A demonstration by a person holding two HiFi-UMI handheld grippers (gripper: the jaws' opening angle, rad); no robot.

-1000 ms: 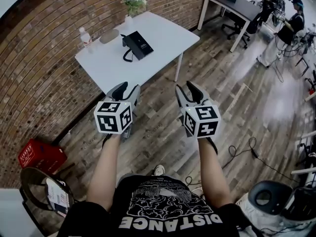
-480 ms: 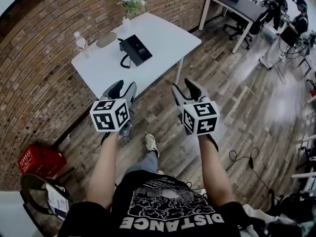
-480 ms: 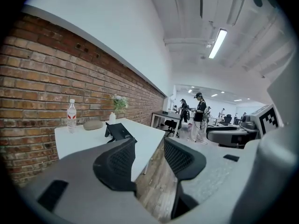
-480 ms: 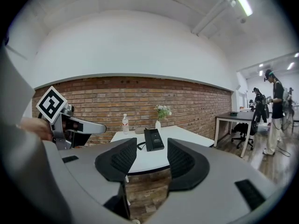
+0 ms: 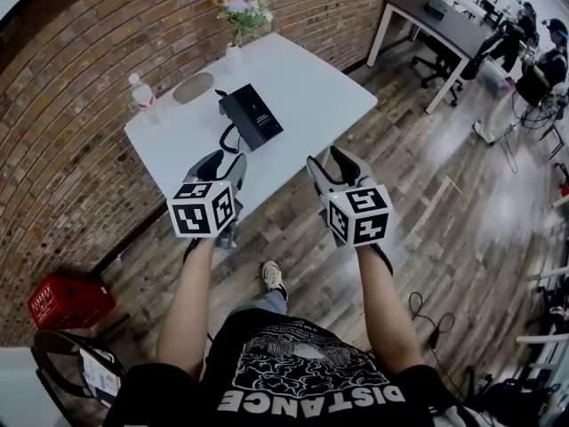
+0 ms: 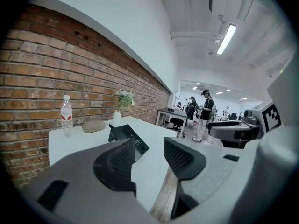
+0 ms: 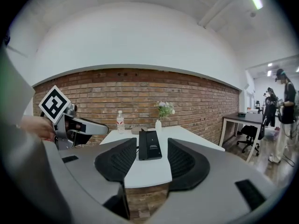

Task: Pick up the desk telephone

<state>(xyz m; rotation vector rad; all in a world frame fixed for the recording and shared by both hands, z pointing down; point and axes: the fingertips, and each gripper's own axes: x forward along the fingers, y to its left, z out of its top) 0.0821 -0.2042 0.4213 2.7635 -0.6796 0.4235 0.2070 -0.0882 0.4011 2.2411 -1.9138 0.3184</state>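
The desk telephone (image 5: 252, 116) is black, with a coiled cord, and lies on the white table (image 5: 302, 78) ahead of me. My left gripper (image 5: 224, 160) hangs open over the table's near edge, short of the phone. My right gripper (image 5: 329, 160) is open too, held over the floor just off the near edge. Neither holds anything. In the left gripper view the telephone (image 6: 138, 141) shows beyond the open jaws of the left gripper (image 6: 148, 148). The right gripper view frames the telephone (image 7: 150, 145) between the open jaws of the right gripper (image 7: 152, 155), still some way off.
On the table's far side stand a water bottle (image 5: 140, 93), a flat grey pad (image 5: 193, 87) and a vase of flowers (image 5: 238, 20), against a brick wall. A red crate (image 5: 69, 298) sits on the floor at left. A dark desk (image 5: 444, 20) and people (image 5: 542, 69) are far right.
Both grippers have moved forward towards the white table, which now sits nearer and larger in the head view. The left gripper's tips have reached the table's near edge.
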